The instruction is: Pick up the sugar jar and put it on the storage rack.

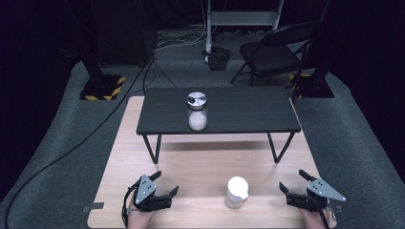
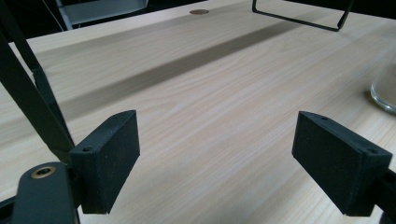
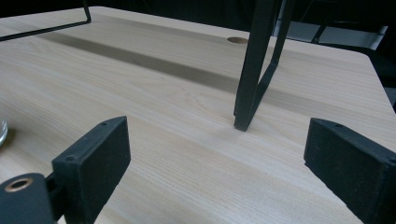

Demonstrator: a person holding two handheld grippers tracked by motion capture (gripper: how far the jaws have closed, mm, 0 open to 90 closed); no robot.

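Observation:
A glass jar [image 1: 197, 113] with a round metal lid and white contents stands on the small black raised table [image 1: 239, 119]. A second glass vessel with a white top [image 1: 237, 192] stands on the wooden tabletop [image 1: 200, 167] near the front; its glass base [image 2: 385, 93] shows at the right edge of the left gripper view. My left gripper [image 1: 166, 183] rests low at the front left, open with nothing between its pads [image 2: 109, 161]. My right gripper [image 1: 293, 181] sits at the front right, also open and empty, its pads [image 3: 95, 161] wide apart.
The black table's thin metal legs [image 3: 254, 70] stand on the wood just ahead of my right gripper. A folding chair [image 1: 277, 50] and stand bases [image 1: 102, 86] sit on the grey floor behind. Bare wood lies between the two grippers.

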